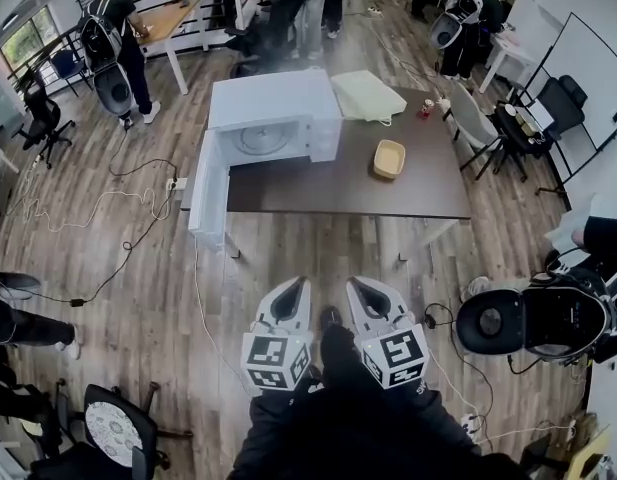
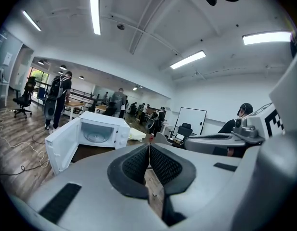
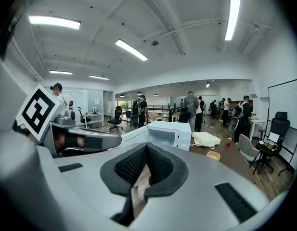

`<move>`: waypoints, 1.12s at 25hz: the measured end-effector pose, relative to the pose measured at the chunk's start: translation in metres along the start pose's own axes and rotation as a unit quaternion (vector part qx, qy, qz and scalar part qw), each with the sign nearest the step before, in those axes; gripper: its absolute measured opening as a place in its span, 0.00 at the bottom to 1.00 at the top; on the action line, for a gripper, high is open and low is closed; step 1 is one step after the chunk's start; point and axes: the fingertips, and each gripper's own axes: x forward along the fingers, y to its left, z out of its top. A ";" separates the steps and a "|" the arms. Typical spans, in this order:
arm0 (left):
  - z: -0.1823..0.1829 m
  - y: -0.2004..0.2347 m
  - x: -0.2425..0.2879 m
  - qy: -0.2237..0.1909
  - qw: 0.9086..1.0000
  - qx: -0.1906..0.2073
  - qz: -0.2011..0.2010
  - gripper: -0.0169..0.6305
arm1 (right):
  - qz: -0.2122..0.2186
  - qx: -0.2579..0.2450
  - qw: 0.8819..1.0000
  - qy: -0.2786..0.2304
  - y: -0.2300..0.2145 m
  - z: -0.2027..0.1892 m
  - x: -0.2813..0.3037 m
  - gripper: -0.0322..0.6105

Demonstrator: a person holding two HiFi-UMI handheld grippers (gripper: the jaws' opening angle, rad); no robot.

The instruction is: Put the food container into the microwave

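Observation:
A small yellowish food container (image 1: 389,158) sits on the dark table (image 1: 328,190), to the right of a white microwave (image 1: 273,113) whose door (image 1: 209,188) hangs wide open. The microwave (image 2: 97,131) also shows in the left gripper view, and both microwave (image 3: 168,134) and container (image 3: 213,155) in the right gripper view. My left gripper (image 1: 290,303) and right gripper (image 1: 366,300) are held close to my body, well short of the table. Both are shut with nothing between the jaws.
A cream bag (image 1: 366,95) lies at the table's far side, with a small red item (image 1: 425,110) near it. Chairs (image 1: 478,128) stand right of the table. Cables (image 1: 118,208) trail over the wooden floor at left. People stand at desks in the background.

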 end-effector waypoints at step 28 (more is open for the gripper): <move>0.041 0.067 0.354 0.063 0.998 0.008 0.017 0.08 | -0.028 0.040 0.998 0.047 -0.290 -0.010 0.225 0.08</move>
